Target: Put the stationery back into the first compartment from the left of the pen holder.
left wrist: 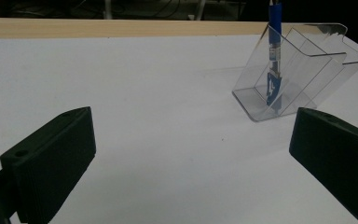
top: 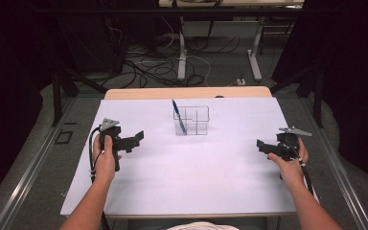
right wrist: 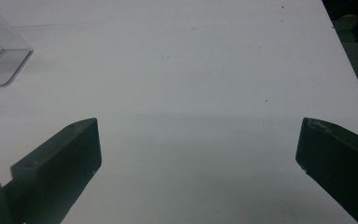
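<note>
The bench (top: 187,177) is a white sheet under both tongs, with a strip of bare wood along its far edge, beyond the holder. It lies wide and bare between the two tongs.

The left tongs (top: 133,139) are held in the person's left hand (top: 104,158) near the left edge of the bench, jaws pointing toward the middle. In the left gripper view (left wrist: 191,158) the two black jaws stand far apart, with nothing between them but white bench.

The right tongs (top: 263,146) are held in the right hand (top: 290,160) near the right edge, jaws pointing back toward the left tongs. In the right gripper view (right wrist: 198,163) these jaws also gape wide and hold nothing.

The holder (top: 194,120), a clear plastic box with partitions, stands on the bench ahead of both tongs, roughly midway between them and farther from the person. It is well apart from each. In the left gripper view the holder (left wrist: 307,70) sits ahead and right of the left tongs' jaws; in the right gripper view one corner of the holder (right wrist: 0,60) shows ahead and left of the right tongs' jaws.

The pen (top: 178,116), blue, stands tilted in the holder's compartment on the left tongs' side, its top leaning out above the rim. In the left gripper view the pen (left wrist: 274,56) rests its lower end on the holder's floor.
</note>
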